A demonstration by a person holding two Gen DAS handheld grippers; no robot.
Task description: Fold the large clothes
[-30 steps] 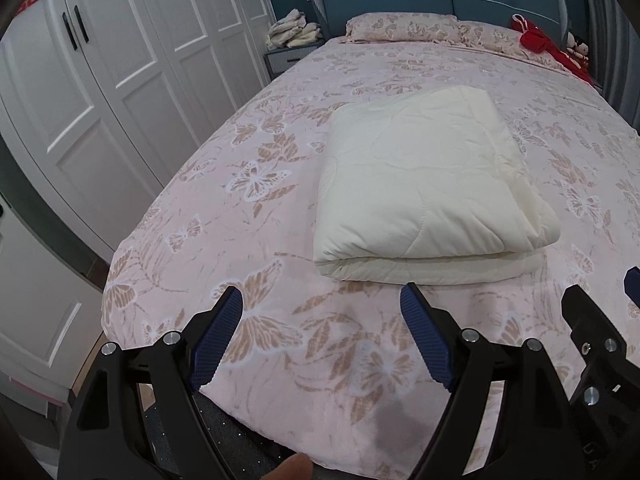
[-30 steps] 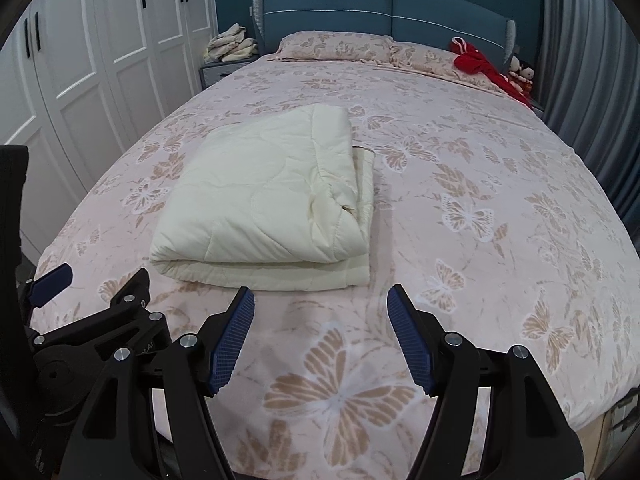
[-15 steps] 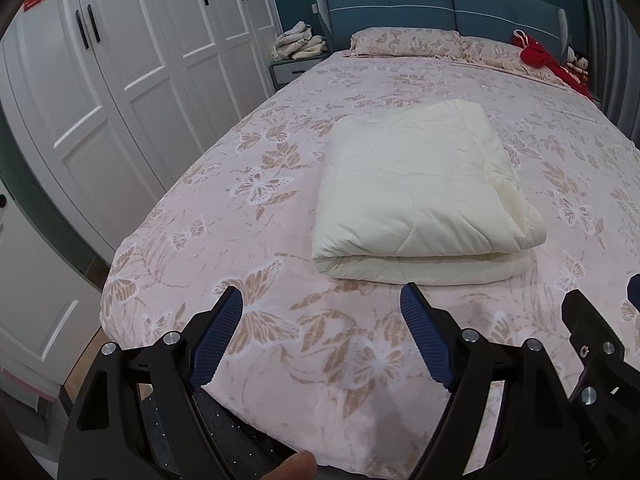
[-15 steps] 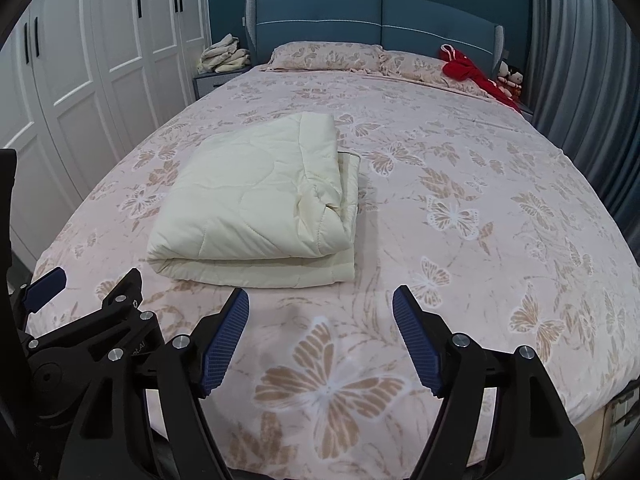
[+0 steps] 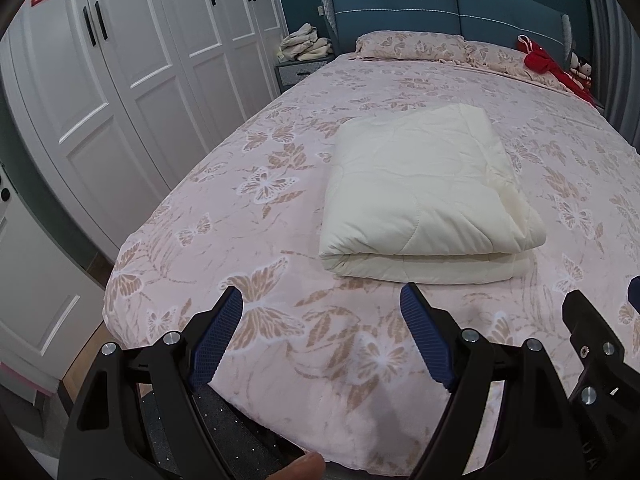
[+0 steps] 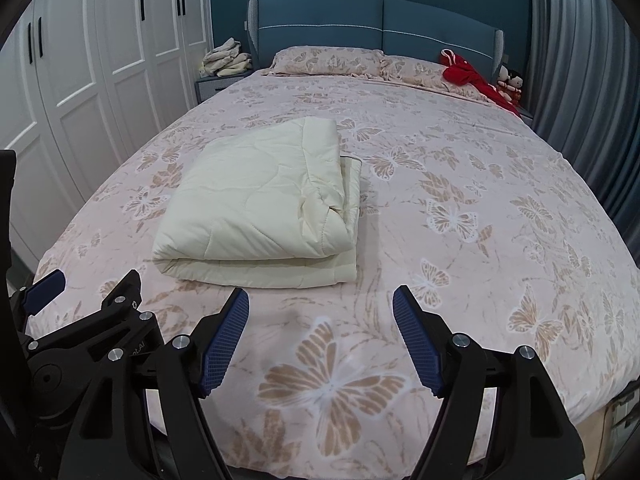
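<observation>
Both of our grippers have drawn back and risen since a second ago, so the bed (image 6: pixel 500 208) shows more of its far end and the folded cream quilt (image 6: pixel 260 208) sits further ahead of us. We hold the left gripper (image 5: pixel 322 332) and the right gripper (image 6: pixel 320 328) with jaws spread wide and nothing between them, above the butterfly-print cover near the foot of the bed. The quilt lies in a neat stacked rectangle on the bed's left half, well clear of both sets of fingers. We judge the folding essentially finished and this the retreat; any next move would only be squaring the looser right-hand edge.
</observation>
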